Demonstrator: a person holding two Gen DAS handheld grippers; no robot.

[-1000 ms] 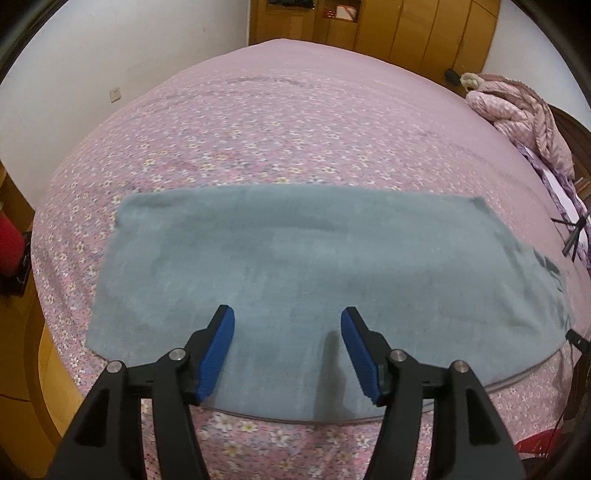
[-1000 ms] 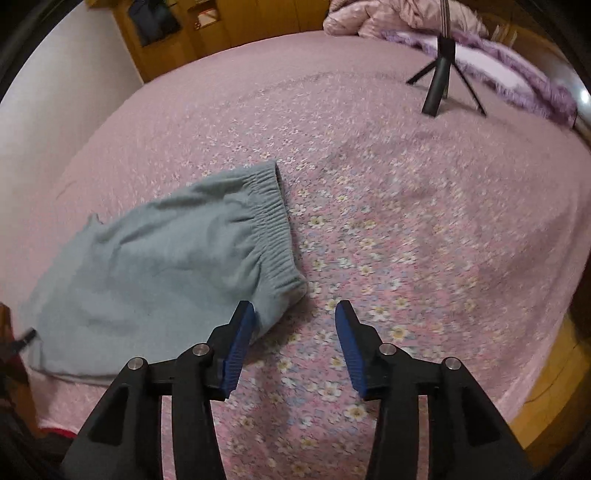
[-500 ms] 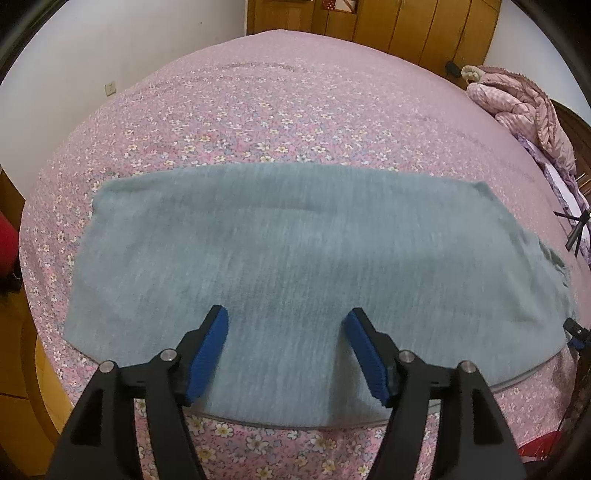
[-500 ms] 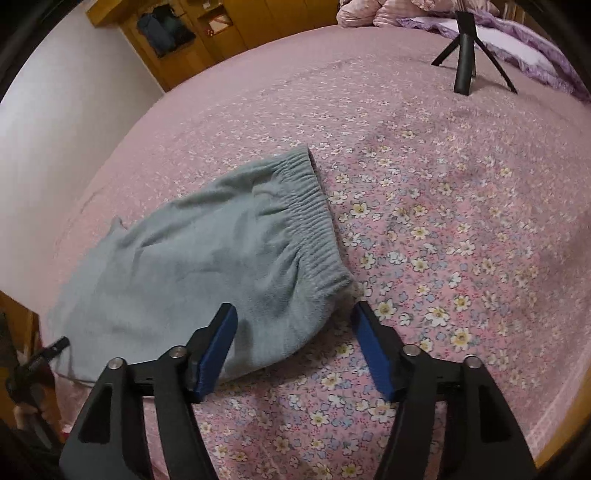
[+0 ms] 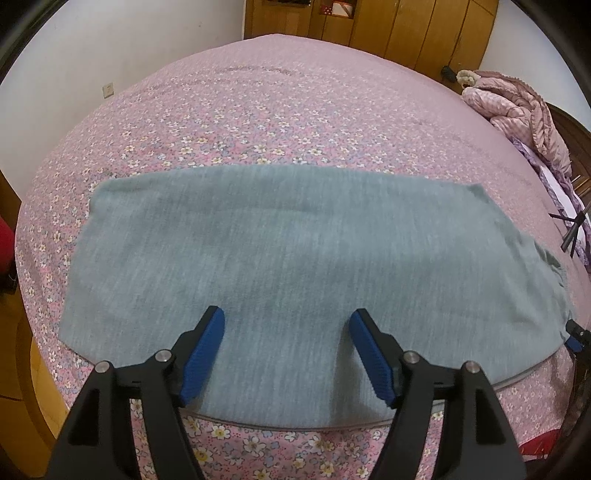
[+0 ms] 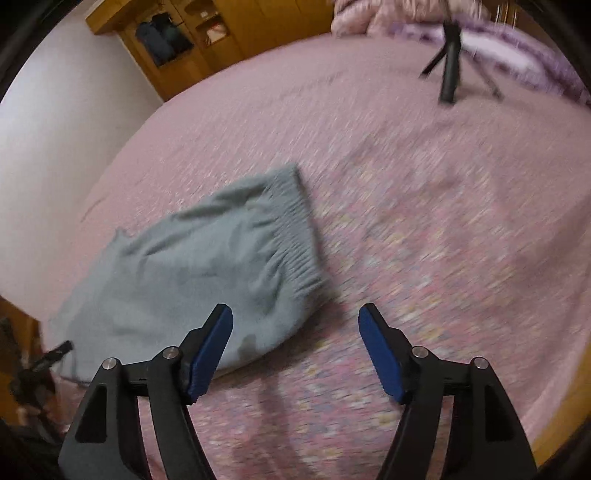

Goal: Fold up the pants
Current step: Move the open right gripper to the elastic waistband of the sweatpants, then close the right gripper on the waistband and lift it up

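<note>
Bedroom, wooden wardrobe (image 5: 406, 33) along far wall, bed (image 5: 258, 110) under pink floral sheet as work surface.

Pants (image 5: 295, 266): grey, spread flat near front edge of bed, long axis running left to right in left wrist view. Look already doubled leg over leg, judging by single clean rectangle; likely laid this way to give a smooth base for next fold. Elastic waistband (image 6: 295, 229) at right end, seen gathered and ribbed in right wrist view; that end slightly puffed, not pressed flat.

Left gripper (image 5: 286, 350): released, blue pads spread apart, hovering over middle of near hem, nothing pinched. Angled steeply down toward cloth.

Right gripper (image 6: 295, 347): released too, pads apart, hanging above near corner of waistband end, left pad over cloth, right pad over bare sheet. No grasp. Right view motion-blurred; contact with cloth not resolvable.

Placement judged as staging: one claw at mid-length, one at waist end, suited to lifting waist over toward cuffs.

Tripod (image 6: 448, 62) standing on far part of bed; pink quilt (image 5: 517, 107) heaped at head end, well clear of pants.

Writing, brands, labels: none legible anywhere.
</note>
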